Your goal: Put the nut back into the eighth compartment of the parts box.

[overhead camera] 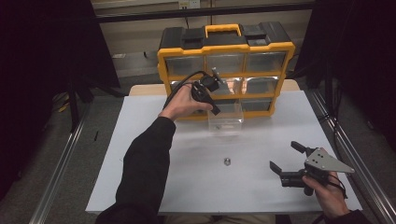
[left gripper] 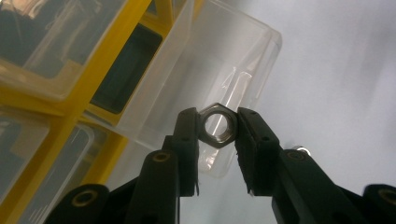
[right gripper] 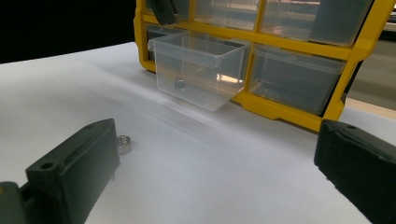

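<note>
A steel hex nut [left gripper: 212, 140] is pinched between the jaws of my left gripper [left gripper: 218, 128], which is shut on it. It hangs just above a clear plastic drawer [left gripper: 224, 60] pulled out of the bottom row of a yellow and black organizer [overhead camera: 226, 49]. From above, my left gripper [overhead camera: 215, 111] points down at that drawer [overhead camera: 225, 119]. One nut [right gripper: 179, 84] lies inside the drawer [right gripper: 201, 70]. Another nut [overhead camera: 227, 161] lies loose on the white table [overhead camera: 187, 186]. My right gripper [overhead camera: 283, 155] rests open near the front right, with nothing between its jaws.
The organizer [right gripper: 299, 107] stands at the table's far edge with several clear drawers pushed in. In the right gripper view the loose nut [right gripper: 123, 143] lies beside the left finger [right gripper: 74, 163]. Metal rails run along both sides of the table.
</note>
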`<state>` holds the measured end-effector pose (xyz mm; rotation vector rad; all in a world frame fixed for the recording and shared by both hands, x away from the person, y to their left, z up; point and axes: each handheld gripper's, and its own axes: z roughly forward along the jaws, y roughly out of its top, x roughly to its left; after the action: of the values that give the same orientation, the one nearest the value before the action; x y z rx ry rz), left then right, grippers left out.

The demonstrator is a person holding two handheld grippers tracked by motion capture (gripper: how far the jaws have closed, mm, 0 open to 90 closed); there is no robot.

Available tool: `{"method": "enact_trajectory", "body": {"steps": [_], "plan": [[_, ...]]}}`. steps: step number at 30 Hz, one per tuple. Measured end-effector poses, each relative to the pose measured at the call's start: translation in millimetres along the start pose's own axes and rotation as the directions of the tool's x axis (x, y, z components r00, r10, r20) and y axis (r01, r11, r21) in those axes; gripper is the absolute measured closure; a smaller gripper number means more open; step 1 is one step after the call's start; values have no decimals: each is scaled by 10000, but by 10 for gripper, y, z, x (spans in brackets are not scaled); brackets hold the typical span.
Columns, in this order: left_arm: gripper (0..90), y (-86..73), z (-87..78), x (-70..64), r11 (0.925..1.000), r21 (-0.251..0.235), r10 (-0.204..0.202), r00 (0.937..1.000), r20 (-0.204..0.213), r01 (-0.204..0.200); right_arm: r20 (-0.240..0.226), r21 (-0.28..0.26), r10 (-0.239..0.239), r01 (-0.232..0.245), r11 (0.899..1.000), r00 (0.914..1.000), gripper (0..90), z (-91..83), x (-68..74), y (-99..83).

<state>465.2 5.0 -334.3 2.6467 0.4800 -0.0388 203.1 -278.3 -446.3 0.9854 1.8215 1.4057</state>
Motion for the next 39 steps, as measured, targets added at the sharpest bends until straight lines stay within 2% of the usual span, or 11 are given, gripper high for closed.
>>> {"method": "enact_trajectory", "body": {"steps": [6,9,11,23,25,27,32,34,35,37,39], "plan": [[702,28,52,7,10000,-6,22,9999,-144,-22,10,4,10,-10,10000,10000,0,-4,0,-2],[702,9,66,20,9989,-80,-472,9985,-271,470,-2,-3,-5,5,10000,10000,0,-6,1,-2],[702,8,66,63,9997,7,-230,9989,-402,231,-6,-10,-17,17,10000,10000,0,-5,1,-2],[702,9,179,125,9992,193,-332,9976,-612,344,-20,2,-45,45,10000,10000,0,-3,1,-4],[702,5,215,107,9965,136,-817,9949,-598,826,-37,9,-9,9,10000,10000,0,-3,3,-4],[702,14,235,144,9989,330,-300,9975,-645,321,37,6,15,-15,10000,10000,0,-6,6,-2],[702,-5,294,143,9972,329,-645,9958,-651,667,6,18,-15,15,10000,10000,0,-6,3,-3],[702,7,303,167,9981,527,-261,9963,-816,305,-2,7,16,-16,10000,10000,0,-3,2,-4],[702,9,323,135,9971,351,-644,9956,-682,670,34,39,28,-29,10000,10000,0,-6,2,-4],[702,12,349,131,9965,445,-672,9954,-681,703,2,7,22,-22,10000,10000,0,-4,2,-4],[701,19,367,161,9978,609,-226,9975,-667,267,17,13,9,-9,10000,10000,0,-5,4,-3]]}}
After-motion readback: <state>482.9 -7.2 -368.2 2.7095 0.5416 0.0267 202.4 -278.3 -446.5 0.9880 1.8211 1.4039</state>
